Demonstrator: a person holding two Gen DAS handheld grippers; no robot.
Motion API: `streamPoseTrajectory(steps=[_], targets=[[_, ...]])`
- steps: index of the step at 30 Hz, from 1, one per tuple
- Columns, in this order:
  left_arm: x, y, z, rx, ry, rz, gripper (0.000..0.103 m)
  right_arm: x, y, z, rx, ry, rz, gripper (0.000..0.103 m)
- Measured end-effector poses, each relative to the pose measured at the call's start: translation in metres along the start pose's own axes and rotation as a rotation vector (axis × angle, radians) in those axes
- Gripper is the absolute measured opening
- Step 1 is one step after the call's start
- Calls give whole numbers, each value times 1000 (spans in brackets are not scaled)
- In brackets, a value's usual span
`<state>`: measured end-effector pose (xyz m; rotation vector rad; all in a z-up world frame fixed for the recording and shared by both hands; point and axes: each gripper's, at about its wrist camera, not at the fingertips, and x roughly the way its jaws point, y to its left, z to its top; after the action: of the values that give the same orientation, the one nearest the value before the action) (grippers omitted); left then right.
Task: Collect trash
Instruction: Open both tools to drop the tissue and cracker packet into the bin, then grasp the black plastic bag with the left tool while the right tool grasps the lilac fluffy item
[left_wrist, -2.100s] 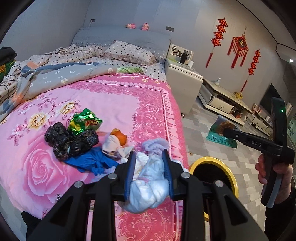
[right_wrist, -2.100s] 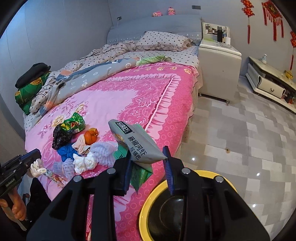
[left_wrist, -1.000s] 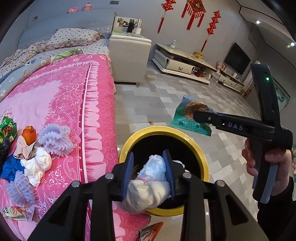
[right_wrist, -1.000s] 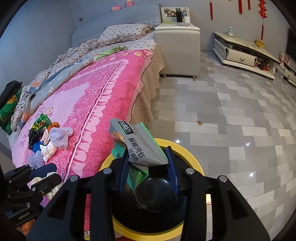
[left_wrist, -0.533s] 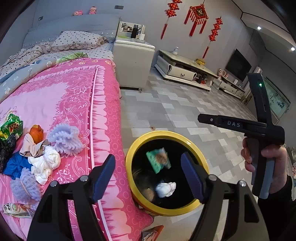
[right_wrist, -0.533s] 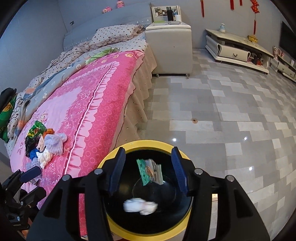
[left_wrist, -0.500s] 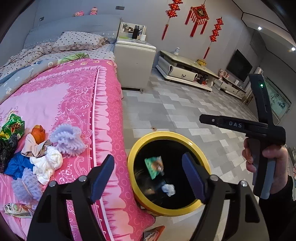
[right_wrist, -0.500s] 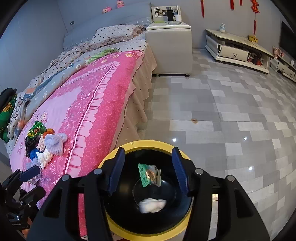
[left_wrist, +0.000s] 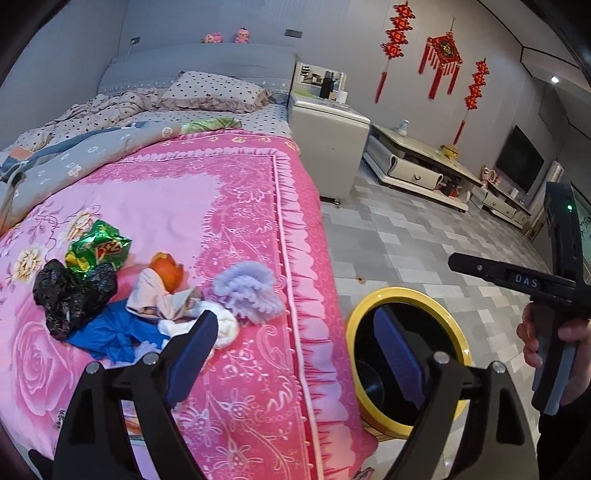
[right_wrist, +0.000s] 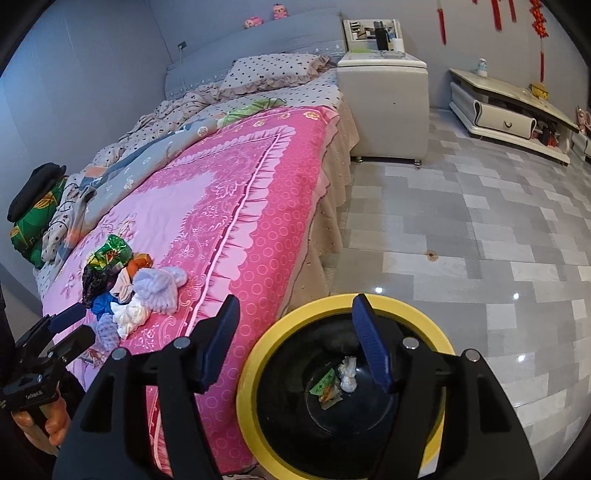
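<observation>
Both grippers empty, fingers spread wide. Left gripper hangs over the bed's near edge, its left finger right above the trash pile, its right finger over the yellow-rimmed bin. Right gripper straddles the bed edge and the bin mouth; bin stands on the floor just beside the bed, already holding a green wrapper and a white wad. Remaining trash sits on the pink bedspread, ahead and left of the left gripper: white tissue wad nearest, almost under the left finger; purple fluffy piece just beyond it toward the bed edge; blue bag, crumpled beige paper with orange peel, black bag and green snack packet further left. Left hand is clearly the nearer one; right gripper is well apart from the pile, with the bin below it. Judged next pick: the white wad or purple piece, both lumpy with no clear long axis, so approach angle matters little. Items touch and overlap, so closing on one may drag a neighbour. Nothing blocks the path from pile to bin except the frilled bed edge.
</observation>
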<state>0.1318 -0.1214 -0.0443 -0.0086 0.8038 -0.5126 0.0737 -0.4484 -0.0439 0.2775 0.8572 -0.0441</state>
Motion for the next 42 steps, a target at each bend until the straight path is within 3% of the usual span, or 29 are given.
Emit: streamPoseTrajectory(steps=[13,26,32,42], targets=[[-15,109,13,-144,-39,169,83,38,87,18,-135,26,97,64],[-16,230,13,-323,-23,337,83,110,149,26,-230,125,147,66],[-3,271,11,-382,6,376,83,136,165,22,-268,171,145,66],[39,303,20,-420,55,378,83,158,183,17,-303,225,152,67]])
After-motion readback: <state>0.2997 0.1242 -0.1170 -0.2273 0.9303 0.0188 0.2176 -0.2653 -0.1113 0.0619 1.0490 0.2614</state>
